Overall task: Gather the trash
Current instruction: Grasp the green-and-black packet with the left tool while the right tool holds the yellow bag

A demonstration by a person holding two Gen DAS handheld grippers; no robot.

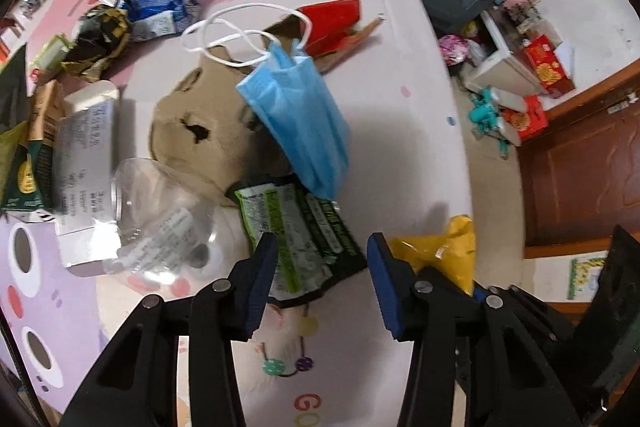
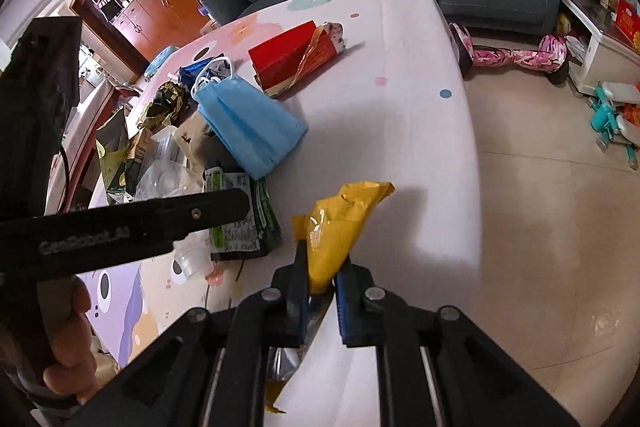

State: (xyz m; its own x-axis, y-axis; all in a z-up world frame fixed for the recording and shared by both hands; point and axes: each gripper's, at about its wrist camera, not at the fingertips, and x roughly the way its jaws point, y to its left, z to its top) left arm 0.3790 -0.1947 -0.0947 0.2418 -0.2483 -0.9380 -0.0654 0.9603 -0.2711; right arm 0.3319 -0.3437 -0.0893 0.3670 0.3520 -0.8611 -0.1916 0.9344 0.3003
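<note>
The right claw [image 2: 322, 277] is clenched on the yellow wrapper [image 2: 344, 223], lifted just above the near edge of the desk [image 2: 384, 131]. The wrapper is thin crinkly film, very light and slippery, so a pinch on the bunched lower end seems best. The left claw [image 1: 322, 279] hangs released over the green snack packet [image 1: 296, 239], which lies flat on the desk under one corner of the blue face mask [image 1: 300, 131]. The packet is soft and flat; I judge its raised edge is the place to take it

Right claw [image 2: 322, 267] clamped tight, angled steeply down; left claw [image 1: 322, 263] parted, pointing down
</note>
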